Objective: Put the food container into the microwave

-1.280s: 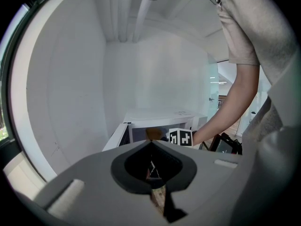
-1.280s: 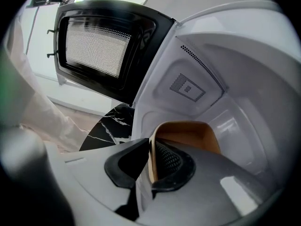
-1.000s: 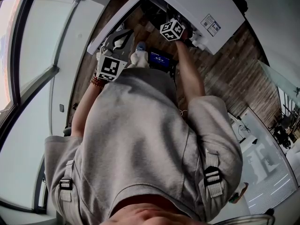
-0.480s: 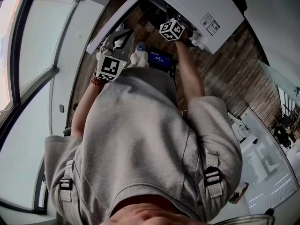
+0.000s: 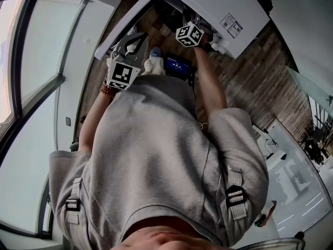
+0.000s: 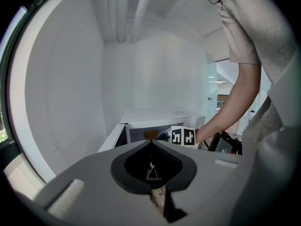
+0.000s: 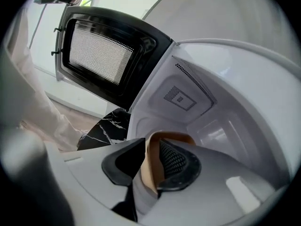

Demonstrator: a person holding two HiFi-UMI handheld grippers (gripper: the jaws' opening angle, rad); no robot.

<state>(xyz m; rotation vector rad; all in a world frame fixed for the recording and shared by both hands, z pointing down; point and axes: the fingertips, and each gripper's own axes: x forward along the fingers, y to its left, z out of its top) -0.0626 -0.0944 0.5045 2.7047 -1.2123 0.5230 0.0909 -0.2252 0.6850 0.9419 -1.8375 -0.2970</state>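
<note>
2 tools: right tool (image 7: 153, 160) grips 1 food container (image 7: 151, 172) inside microwave (image 7: 188, 94), left tool (image 6: 152, 174) closed.

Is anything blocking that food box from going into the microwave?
Nothing visible does. The microwave door is swung open, and the right gripper, shut on the tan food container, holds it in the white cavity's opening.

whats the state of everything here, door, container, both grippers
microwave door: swung wide open
food container: gripped by its edge, held at the microwave cavity; cannot tell if it is set down
right hand-held gripper: shut on the food container
left hand-held gripper: shut, nothing between the jaws, held back from the microwave
screen: lit
</note>
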